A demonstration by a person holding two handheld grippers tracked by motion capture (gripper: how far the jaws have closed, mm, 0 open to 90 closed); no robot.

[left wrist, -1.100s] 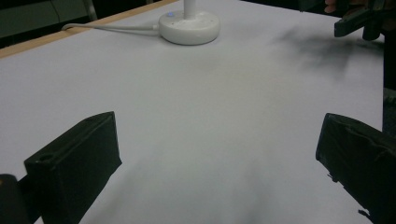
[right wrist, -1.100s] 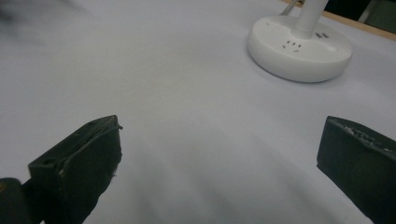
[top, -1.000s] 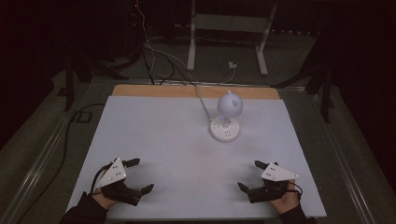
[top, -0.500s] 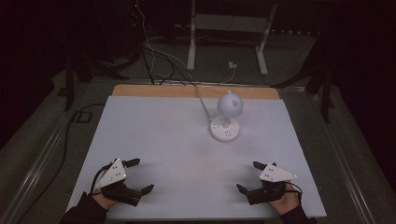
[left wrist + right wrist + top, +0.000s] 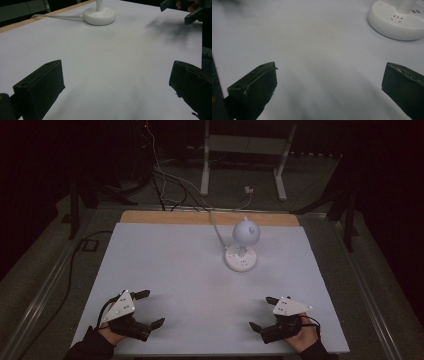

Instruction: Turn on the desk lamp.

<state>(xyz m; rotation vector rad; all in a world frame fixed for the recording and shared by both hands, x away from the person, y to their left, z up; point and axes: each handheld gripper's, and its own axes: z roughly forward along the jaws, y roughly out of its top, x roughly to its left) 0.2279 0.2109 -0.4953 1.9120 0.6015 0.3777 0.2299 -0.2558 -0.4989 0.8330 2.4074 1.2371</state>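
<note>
The left gripper sits low over the near left part of the white table, held in a hand whose dark sleeve comes in from the bottom edge of the high view; the hand is turned so the grey three-cornered plate faces up and the two black jaws point forward and inward, towards the middle of the table. Its jaws stand wide apart with nothing between them, and in the left gripper view only bare table surface lies in the gap. The right gripper is held the same way over the near right part of the table, its plate up and its jaws angled inward towards the other hand, spread wide and holding nothing. The two grippers are well apart from each other, level along the near edge. The white desk lamp stands well ahead of both, farther from the left gripper than from the right, ahead and to the right of the left jaws and ahead and slightly to the left of the right ones. Its round base rests flat on the table, a cord trailing from it towards the far edge, and its rounded head sits over the base on a short stem. In the right gripper view the base lies up at the right, beyond the jaw tips and untouched.
</note>
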